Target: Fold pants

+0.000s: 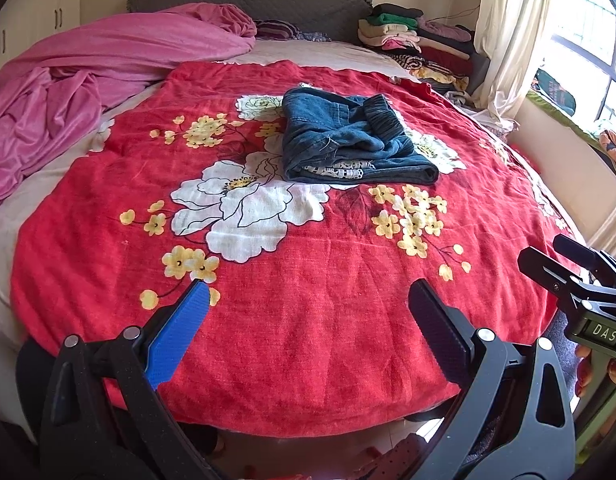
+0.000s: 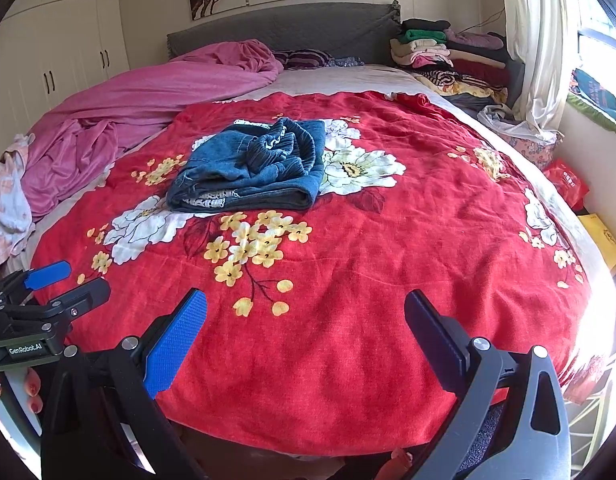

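The pants lie folded into a compact blue denim bundle on the red floral blanket, toward the far half of the bed, with the elastic waistband on top and a patterned lining showing at the near edge. The left gripper is held above the near edge of the blanket, jaws released and spread wide, gripping nothing. The right gripper is held beside it at the same edge, jaws likewise released and empty. Both grippers are well apart from the pants. A pink quilt is bunched at the left of the bed; a stack of folded clothes sits at the far right corner beside the curtain
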Motion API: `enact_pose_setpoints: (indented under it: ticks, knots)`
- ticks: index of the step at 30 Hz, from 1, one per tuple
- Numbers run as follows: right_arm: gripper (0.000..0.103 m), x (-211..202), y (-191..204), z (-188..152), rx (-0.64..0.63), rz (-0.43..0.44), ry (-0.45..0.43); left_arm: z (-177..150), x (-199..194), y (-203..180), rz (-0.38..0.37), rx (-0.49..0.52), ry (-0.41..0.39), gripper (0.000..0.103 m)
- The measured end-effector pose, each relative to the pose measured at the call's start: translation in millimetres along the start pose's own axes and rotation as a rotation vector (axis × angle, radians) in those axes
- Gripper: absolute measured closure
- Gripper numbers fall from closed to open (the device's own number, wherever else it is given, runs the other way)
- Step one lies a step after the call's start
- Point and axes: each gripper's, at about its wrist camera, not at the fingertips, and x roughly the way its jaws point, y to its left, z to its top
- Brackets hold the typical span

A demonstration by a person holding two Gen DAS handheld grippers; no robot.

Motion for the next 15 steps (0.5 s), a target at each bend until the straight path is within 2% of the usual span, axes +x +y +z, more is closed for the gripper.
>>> enact_pose_setpoints:
  ticks: [15]
  knots:
    - [0.004,0.5,1.8,0.0,-0.016,-0.002,0.009,0.3,3.8,-1.0,0.015,0.016,0.018,0.01]
